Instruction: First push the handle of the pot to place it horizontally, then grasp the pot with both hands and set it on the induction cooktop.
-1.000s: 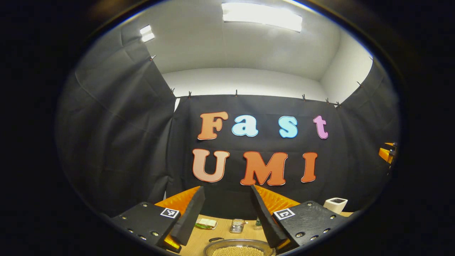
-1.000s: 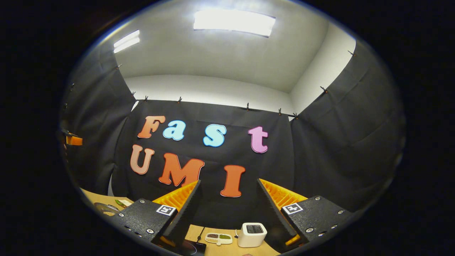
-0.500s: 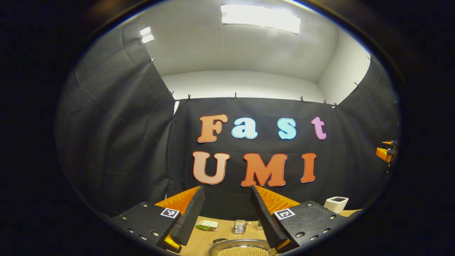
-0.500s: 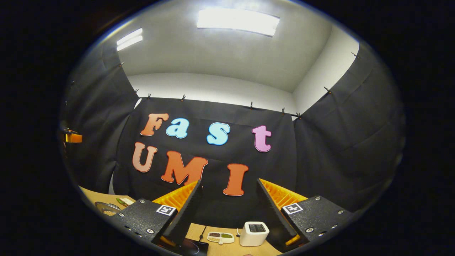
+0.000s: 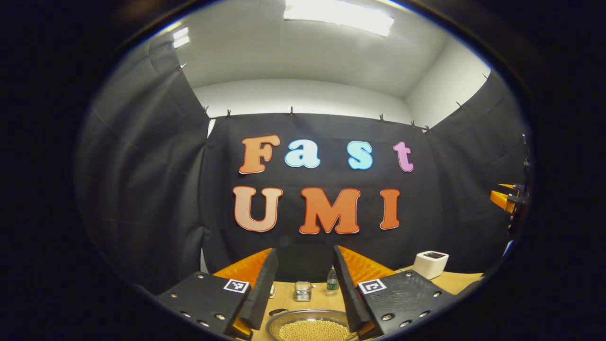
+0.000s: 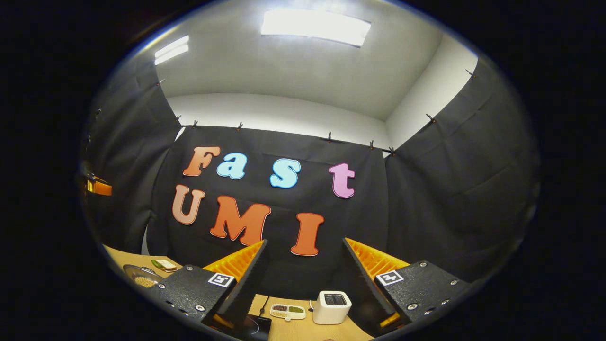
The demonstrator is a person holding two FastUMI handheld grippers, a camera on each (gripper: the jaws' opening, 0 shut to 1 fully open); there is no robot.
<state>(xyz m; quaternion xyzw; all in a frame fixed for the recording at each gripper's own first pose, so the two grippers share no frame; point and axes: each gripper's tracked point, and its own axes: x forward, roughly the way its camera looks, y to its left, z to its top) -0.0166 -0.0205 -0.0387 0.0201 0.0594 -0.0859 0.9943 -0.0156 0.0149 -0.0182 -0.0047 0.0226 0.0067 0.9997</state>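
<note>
The pot [image 5: 312, 327] is a metal pan filled with small yellow beans, low in the left gripper view. Its dark handle loop [image 5: 277, 312] shows at its far left rim. My left gripper [image 5: 304, 253] hangs open above the pot, gripping nothing. In the right gripper view the pot [image 6: 138, 276] lies far off at the left edge. The black induction cooktop [image 6: 256, 327] peeks out at the bottom, partly hidden by a finger. My right gripper [image 6: 305, 244] is open and empty above the cooktop's near side.
On the wooden table [image 5: 284, 299] stand a small metal tin [image 5: 302, 291] and a bottle [image 5: 333, 280] beyond the pot. A white boxy appliance [image 6: 332, 307] and a small compartment tray [image 6: 287, 310] sit behind the cooktop. A green packet [image 6: 163, 264] lies past the pot.
The left gripper view has tipped down and swung a little right, so more table, the bottle and more of the pot show. The right gripper view has dipped slightly. Both grippers stay open.
</note>
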